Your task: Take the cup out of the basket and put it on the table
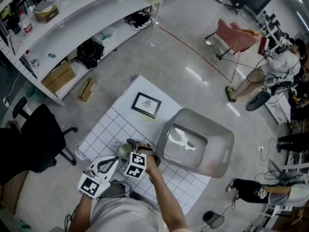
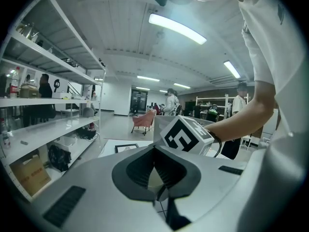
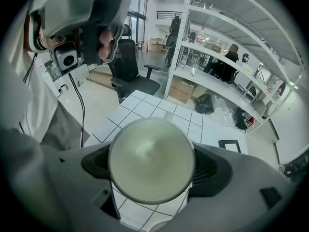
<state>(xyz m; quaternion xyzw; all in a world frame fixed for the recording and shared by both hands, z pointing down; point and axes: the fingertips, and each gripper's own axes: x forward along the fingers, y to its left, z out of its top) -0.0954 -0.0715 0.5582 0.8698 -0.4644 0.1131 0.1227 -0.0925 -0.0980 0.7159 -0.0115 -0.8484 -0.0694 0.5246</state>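
Note:
A pale greenish cup point(image 1: 124, 151) hangs just above the white grid mat point(image 1: 114, 129), left of the grey basket point(image 1: 226, 154). My right gripper point(image 1: 129, 154) is shut on it. In the right gripper view the cup's round base point(image 3: 151, 161) fills the space between the jaws of the right gripper point(image 3: 152, 164), with grid squares below. My left gripper point(image 1: 116, 160) sits close beside the cup, nearer me. In its own view the left gripper point(image 2: 155, 170) has its dark pads point(image 2: 137, 170) meeting at the tips, with nothing held. The right gripper's marker cube point(image 2: 186, 134) shows just ahead.
The basket holds a white crumpled thing point(image 1: 184, 140). A black-framed picture point(image 1: 146, 104) lies at the mat's far side. A black office chair point(image 1: 38, 137) stands left of the table, and white shelves point(image 1: 72, 28) run along the back. A person sits at the far right point(image 1: 277, 66).

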